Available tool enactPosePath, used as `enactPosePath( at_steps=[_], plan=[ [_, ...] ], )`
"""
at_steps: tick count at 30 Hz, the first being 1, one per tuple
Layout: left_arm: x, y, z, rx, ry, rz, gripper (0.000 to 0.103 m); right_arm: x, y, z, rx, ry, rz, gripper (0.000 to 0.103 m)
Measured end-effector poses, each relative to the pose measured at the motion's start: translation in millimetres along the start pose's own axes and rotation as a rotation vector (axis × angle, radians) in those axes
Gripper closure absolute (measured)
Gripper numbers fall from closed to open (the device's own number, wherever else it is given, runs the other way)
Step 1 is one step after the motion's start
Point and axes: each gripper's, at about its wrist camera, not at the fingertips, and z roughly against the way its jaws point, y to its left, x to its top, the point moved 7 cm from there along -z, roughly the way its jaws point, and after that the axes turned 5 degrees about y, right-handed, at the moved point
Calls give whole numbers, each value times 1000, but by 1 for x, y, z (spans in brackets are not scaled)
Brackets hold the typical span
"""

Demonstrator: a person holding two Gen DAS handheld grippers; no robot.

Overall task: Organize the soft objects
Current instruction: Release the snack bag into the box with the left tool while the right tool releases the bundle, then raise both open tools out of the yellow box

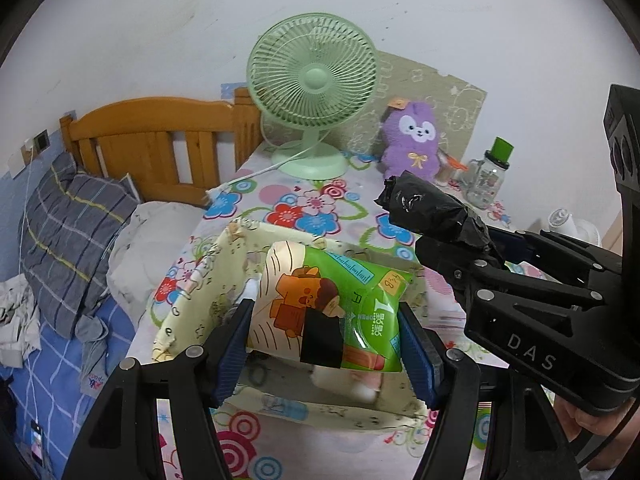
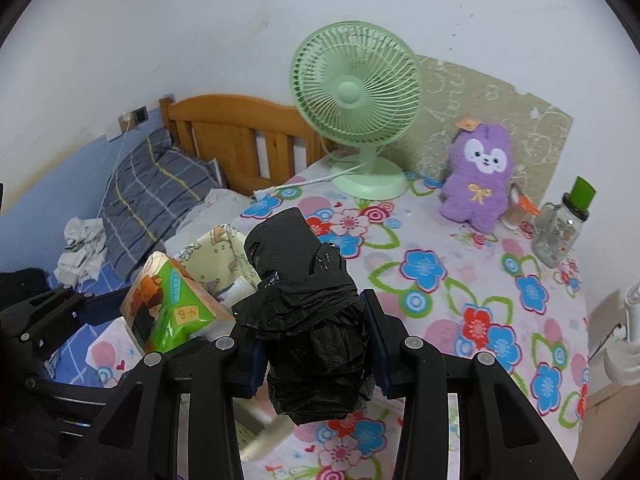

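Note:
My left gripper (image 1: 326, 344) is shut on a green tissue pack (image 1: 332, 308) and holds it over a cream fabric storage box (image 1: 192, 300) on the floral table. The pack also shows in the right wrist view (image 2: 172, 308), with the box (image 2: 212, 256) behind it. My right gripper (image 2: 316, 348) is shut on a roll of black plastic bags (image 2: 308, 312), held above the table right of the box. That roll (image 1: 428, 208) and the right gripper show at the right in the left wrist view. A purple plush toy (image 2: 478, 184) sits at the back of the table.
A green desk fan (image 2: 356, 92) stands at the back of the floral tablecloth (image 2: 460, 304), its cord trailing left. A clear bottle with a green cap (image 2: 560, 228) stands right of the plush. A wooden bed (image 1: 160, 140) with a plaid pillow (image 1: 68, 232) lies left of the table.

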Motion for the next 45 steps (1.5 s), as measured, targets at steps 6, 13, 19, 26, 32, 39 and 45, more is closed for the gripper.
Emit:
enactPosePath(
  at_steps=[6,13,19,26,32,39,45],
  plan=[
    [2,12,-9,31,13,0,33,6,11,-19,36,23,7,59],
    [1,26,-22,59,39,12,33,7,19,-40,60,56,12,59],
    [-1,35,-30,82,57,22,33,5,23,-53,75,73,19,59],
    [-4,38,-37,80,86,32,30,3,26,-63,112,91,22,52],
    [-8,38,-40,91,112,32,14,1,28,-65,110,102,22,14],
    [-9,35,-36,106,105,21,12,1,24,-57,93,82,20,6],
    [-8,31,-29,111,88,13,12,1,22,-48,91,63,15,6]
  ],
)
